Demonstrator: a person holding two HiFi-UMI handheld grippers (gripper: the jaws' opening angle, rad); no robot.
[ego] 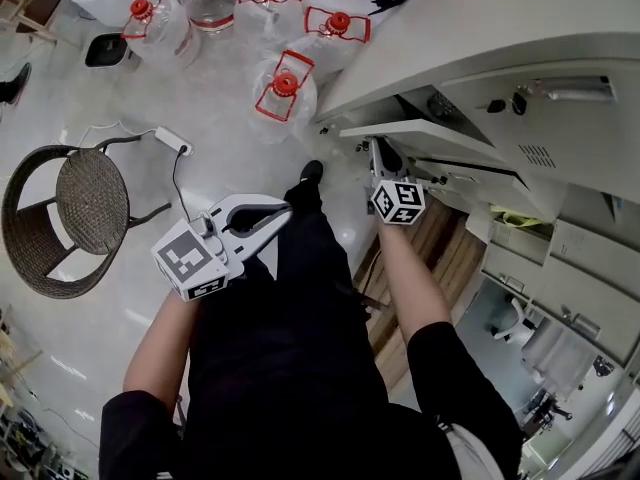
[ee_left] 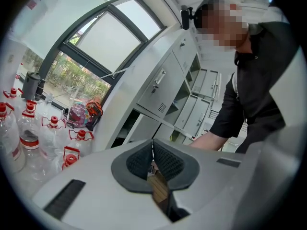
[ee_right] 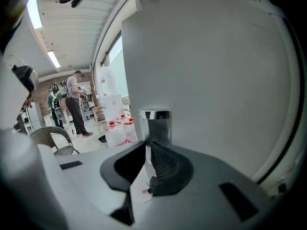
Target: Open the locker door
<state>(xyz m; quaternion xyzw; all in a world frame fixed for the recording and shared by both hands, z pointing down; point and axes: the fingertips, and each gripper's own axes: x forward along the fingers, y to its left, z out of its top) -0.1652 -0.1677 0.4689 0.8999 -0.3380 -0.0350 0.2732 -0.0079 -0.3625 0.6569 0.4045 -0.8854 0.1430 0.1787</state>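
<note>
The grey locker door [ee_right: 216,80] fills the right gripper view, with a chrome handle [ee_right: 154,123] standing out from it. My right gripper [ee_right: 146,145] is shut on that handle, which passes between its ribbed pads. From the head view the right gripper [ego: 378,153] reaches to the edge of the door [ego: 420,131], which stands partly swung out from the locker bank [ego: 520,58]. My left gripper [ego: 283,214] hangs over the floor to the left, away from the lockers. Its pads [ee_left: 160,159] meet with nothing between them, so the left gripper [ee_left: 153,150] is shut and empty.
Several large water bottles [ego: 285,86] with red caps stand on the floor ahead. A wicker chair [ego: 75,213] and a power strip [ego: 172,141] are to the left. Other lockers [ee_left: 163,85] stand open or shut. People [ee_right: 74,102] stand far across the room.
</note>
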